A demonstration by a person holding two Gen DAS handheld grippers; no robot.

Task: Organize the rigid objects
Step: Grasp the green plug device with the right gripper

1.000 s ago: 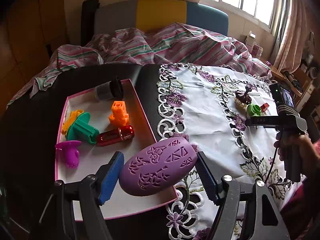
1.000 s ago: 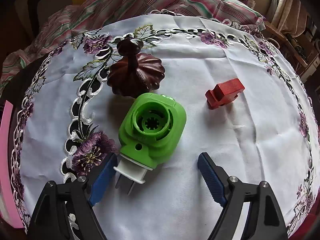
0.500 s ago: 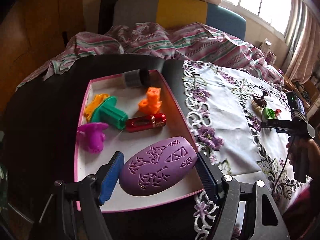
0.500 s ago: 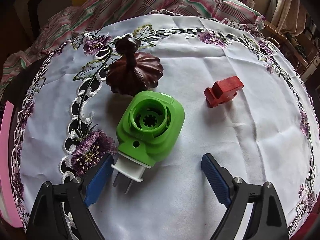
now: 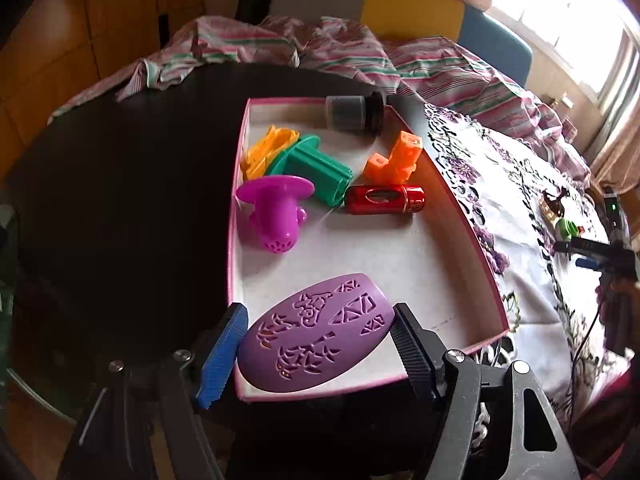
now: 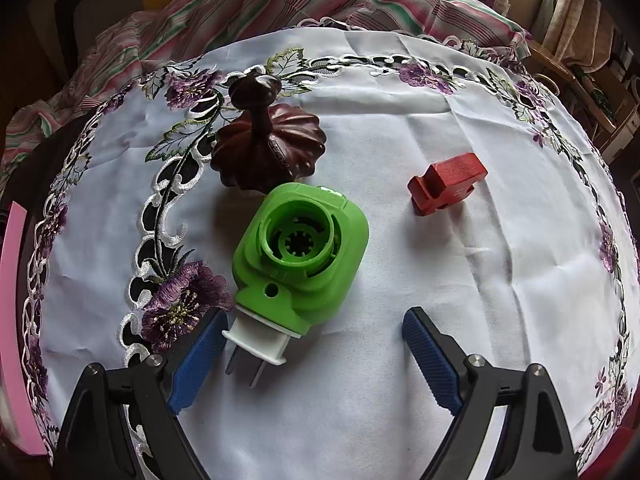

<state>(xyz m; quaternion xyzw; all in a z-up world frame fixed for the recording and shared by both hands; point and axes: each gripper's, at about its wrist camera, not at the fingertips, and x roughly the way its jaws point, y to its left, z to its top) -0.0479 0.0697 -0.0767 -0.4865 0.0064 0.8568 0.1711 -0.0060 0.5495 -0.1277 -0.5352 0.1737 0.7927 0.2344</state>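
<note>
L wrist view, left to right: dark table point(image 5: 120, 208), then pink-rimmed tray point(image 5: 472, 240) w/ white floor. In the tray's far half: yellow piece point(image 5: 266, 148) at the left wall, green spool-like part point(image 5: 316, 170) leaning on it, magenta funnel-shaped toy point(image 5: 276, 212) just in front, dark cylinder point(image 5: 352, 113) on its side at the far rim, orange block point(image 5: 398, 158) near the right wall, red can point(image 5: 384, 199) lying on its side betw. green part and orange block. At the near end, left gripper point(image 5: 316, 338) is clamped on a purple oval case point(image 5: 316, 332) w/ cut-out patterns, both blue pads pressed to its sides, over the tray's near-left corner; can't tell if the case touches the floor. Right of the tray: embroidered white cloth point(image 5: 528, 216), striped blanket point(image 5: 360, 52) behind.

R wrist view, left to right: pink tray edge at far left, purple flower embroidery, then brown fluted knob piece point(image 6: 268, 148) standing on the cloth. Just in front of it, apart, green plug-in adapter point(image 6: 304, 256) lies face up, white prong end toward the camera. Right gripper point(image 6: 316, 354) is spread wide and low over the cloth; left finger sits just beside the prong end, right finger well clear, nothing held. Red block point(image 6: 448, 182) lies further right, apart from the rest.
</note>
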